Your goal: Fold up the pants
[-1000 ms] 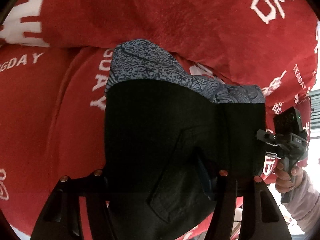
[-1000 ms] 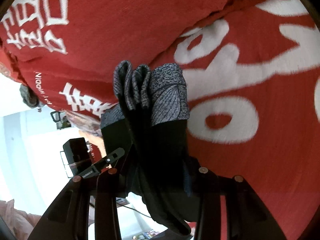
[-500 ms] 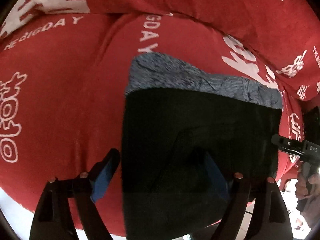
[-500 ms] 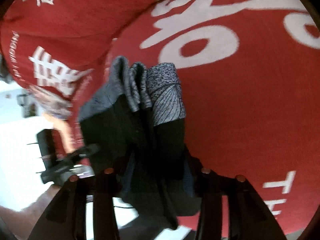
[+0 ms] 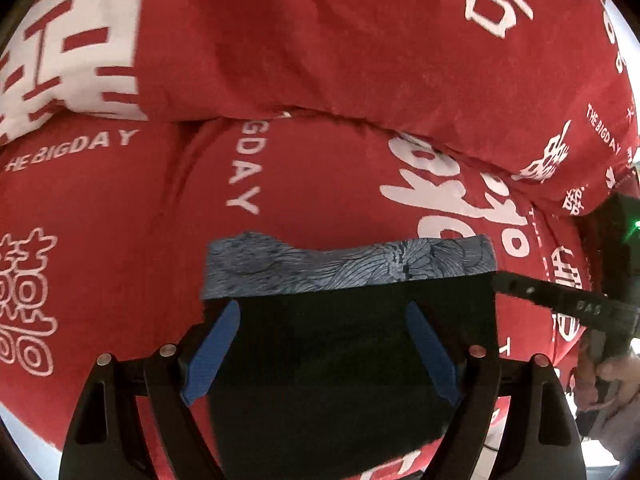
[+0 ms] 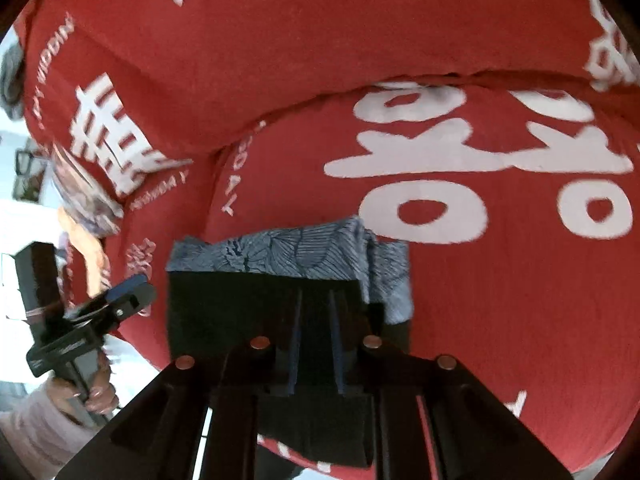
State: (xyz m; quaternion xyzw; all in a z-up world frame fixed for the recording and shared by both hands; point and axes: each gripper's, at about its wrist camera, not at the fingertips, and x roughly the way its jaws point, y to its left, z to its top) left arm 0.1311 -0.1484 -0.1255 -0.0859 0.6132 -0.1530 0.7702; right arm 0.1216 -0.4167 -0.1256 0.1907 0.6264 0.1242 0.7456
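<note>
The folded black pants [image 5: 352, 360] with a blue-grey patterned band [image 5: 348, 266] lie flat on the red bedspread [image 5: 280, 184]. My left gripper [image 5: 320, 352] is open, its blue pads spread wide over the pants and holding nothing. In the right wrist view the pants [image 6: 240, 312] show the same patterned band [image 6: 280, 252] at their far edge. My right gripper [image 6: 314, 344] has its jaws close together with dark cloth between the pads, at the pants' near right part. Each gripper shows in the other's view: the right one [image 5: 568, 304], the left one [image 6: 100, 312].
A thick red quilt [image 5: 360, 40] with white lettering is heaped behind the pants. The bed edge and a pale floor [image 6: 24, 240] show at the left of the right wrist view. The person's hand [image 6: 88, 396] holds the left gripper's handle.
The pants came down from hanging in the air to lying flat on the bedspread. My left gripper opened and let go of them. The right gripper's jaws stayed close together on the cloth.
</note>
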